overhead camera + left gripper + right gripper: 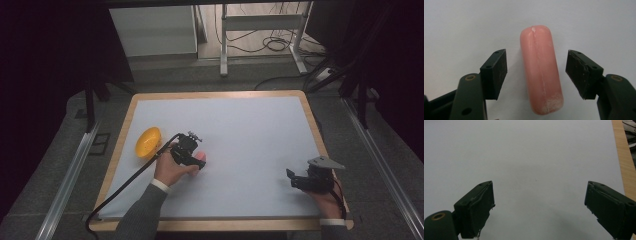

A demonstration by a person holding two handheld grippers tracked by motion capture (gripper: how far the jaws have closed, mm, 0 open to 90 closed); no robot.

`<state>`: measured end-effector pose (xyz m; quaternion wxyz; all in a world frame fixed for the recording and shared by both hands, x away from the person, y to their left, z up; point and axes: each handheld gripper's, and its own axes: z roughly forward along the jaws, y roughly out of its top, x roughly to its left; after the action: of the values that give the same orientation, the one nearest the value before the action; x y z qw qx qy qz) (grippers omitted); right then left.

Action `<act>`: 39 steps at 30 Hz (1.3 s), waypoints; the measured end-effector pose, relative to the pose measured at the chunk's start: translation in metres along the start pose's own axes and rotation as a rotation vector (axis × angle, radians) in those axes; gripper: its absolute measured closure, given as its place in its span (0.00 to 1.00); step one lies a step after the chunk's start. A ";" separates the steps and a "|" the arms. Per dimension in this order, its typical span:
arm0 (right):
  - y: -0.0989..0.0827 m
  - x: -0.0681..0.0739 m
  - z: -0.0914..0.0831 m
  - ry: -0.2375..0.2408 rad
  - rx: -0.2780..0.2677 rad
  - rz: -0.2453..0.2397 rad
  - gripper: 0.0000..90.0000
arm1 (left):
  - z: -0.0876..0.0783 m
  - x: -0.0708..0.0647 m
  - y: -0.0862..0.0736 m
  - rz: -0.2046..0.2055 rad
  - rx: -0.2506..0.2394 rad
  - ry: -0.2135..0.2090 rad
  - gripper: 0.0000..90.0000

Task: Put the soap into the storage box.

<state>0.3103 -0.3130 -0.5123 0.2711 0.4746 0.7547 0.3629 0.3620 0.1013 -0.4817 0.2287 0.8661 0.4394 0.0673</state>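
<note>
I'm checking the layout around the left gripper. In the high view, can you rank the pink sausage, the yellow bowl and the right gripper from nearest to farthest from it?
1. Pink sausage, between the left gripper jaws.
2. Yellow bowl, to its left near the table edge.
3. Right gripper, far across at the right.

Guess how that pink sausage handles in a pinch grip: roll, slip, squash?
The sausage is a smooth, rounded cylinder lying on the white mat, so it probably rolls sideways if nudged. Its glossy skin may slip. It looks soft, likely dents under hard squeezing.
</note>
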 end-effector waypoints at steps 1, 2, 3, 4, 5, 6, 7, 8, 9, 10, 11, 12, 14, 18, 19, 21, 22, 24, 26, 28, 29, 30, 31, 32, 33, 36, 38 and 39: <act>0.000 0.000 0.000 0.000 0.000 0.000 0.10 | 0.001 0.000 0.000 -0.001 0.002 0.002 0.39; 0.000 0.000 0.000 -0.001 0.001 -0.001 0.10 | 0.003 -0.001 0.000 -0.004 0.002 0.003 0.40; -0.001 0.000 0.001 -0.001 0.002 0.000 0.10 | 0.006 -0.001 0.000 -0.009 0.007 0.002 0.43; -0.001 0.000 0.001 -0.002 0.003 0.001 0.10 | 0.007 -0.001 0.000 -0.008 0.011 0.001 0.44; -0.001 0.000 0.001 -0.002 0.003 0.001 0.10 | 0.007 -0.001 0.000 -0.008 0.011 0.001 0.45; -0.001 0.000 0.000 -0.003 0.002 0.003 0.10 | 0.010 -0.002 -0.001 -0.003 0.019 0.002 0.48; -0.001 -0.001 0.000 -0.003 0.001 0.003 0.10 | 0.011 -0.003 -0.001 0.002 0.028 -0.001 0.53; -0.001 -0.001 0.000 -0.003 0.001 0.003 0.10 | 0.012 -0.004 -0.002 0.006 0.033 0.000 0.57; -0.001 -0.001 0.000 -0.002 0.002 0.005 0.10 | 0.013 -0.004 -0.002 0.006 0.033 0.008 0.59; 0.000 -0.001 0.000 0.002 0.003 0.009 0.10 | 0.013 -0.003 -0.002 0.001 0.030 0.009 0.61; 0.000 -0.001 0.000 0.004 0.001 0.010 0.10 | 0.013 -0.004 -0.002 -0.001 0.029 0.011 0.62; 0.000 -0.002 0.000 0.003 -0.002 0.009 0.10 | 0.012 -0.004 -0.002 -0.003 0.027 0.015 0.63; 0.000 -0.002 -0.001 0.003 -0.005 0.009 0.10 | 0.012 -0.004 -0.002 -0.004 0.024 0.020 0.66; 0.001 -0.002 -0.003 -0.001 -0.009 0.010 0.10 | 0.011 -0.003 -0.002 0.001 0.029 0.016 0.67; 0.001 -0.002 -0.003 -0.002 -0.010 0.009 0.10 | 0.010 -0.003 -0.002 0.005 0.029 0.020 0.67; 0.001 -0.003 -0.004 -0.004 -0.011 0.011 0.10 | 0.008 -0.002 -0.003 0.004 0.019 0.016 0.67; 0.001 -0.003 -0.004 -0.004 -0.012 0.013 0.10 | 0.005 -0.002 -0.003 0.006 0.013 0.014 0.67; 0.001 -0.003 -0.004 -0.005 -0.013 0.013 0.10 | 0.003 -0.001 -0.004 0.005 0.006 0.012 0.67; 0.001 -0.003 -0.004 -0.007 -0.013 0.015 0.10 | -0.002 -0.001 -0.004 0.008 -0.005 0.012 0.67; 0.001 -0.003 -0.004 -0.007 -0.012 0.014 0.10 | -0.007 0.001 -0.004 0.012 -0.017 0.017 0.67; 0.002 -0.003 -0.004 -0.009 -0.010 0.012 0.10 | -0.013 0.002 -0.005 0.013 -0.027 0.017 0.67; 0.002 -0.003 -0.004 -0.008 -0.011 0.011 0.10 | -0.015 0.003 -0.005 0.016 -0.032 0.015 0.67; 0.002 -0.003 -0.004 -0.009 -0.010 0.010 0.10 | -0.018 0.004 -0.005 0.021 -0.034 0.016 0.67; 0.001 -0.002 -0.003 -0.009 -0.009 0.009 0.10 | -0.018 0.004 -0.005 0.021 -0.034 0.016 0.67; 0.001 -0.002 -0.003 -0.010 -0.008 0.010 0.10 | -0.023 0.005 -0.006 0.023 -0.037 0.016 0.67; 0.001 -0.002 -0.003 -0.010 -0.006 0.012 0.10 | -0.027 0.008 -0.007 0.023 -0.042 0.022 0.67; 0.002 -0.003 -0.004 -0.012 -0.008 0.015 0.10 | -0.031 0.011 -0.008 0.024 -0.041 0.028 0.67; 0.002 -0.003 -0.004 -0.013 -0.007 0.014 0.10 | -0.034 0.013 -0.009 0.015 -0.052 0.031 0.67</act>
<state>0.3090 -0.3165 -0.5082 0.2753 0.4812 0.7483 0.3643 0.3523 0.1278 -0.4570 0.2436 0.8621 0.4344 0.0938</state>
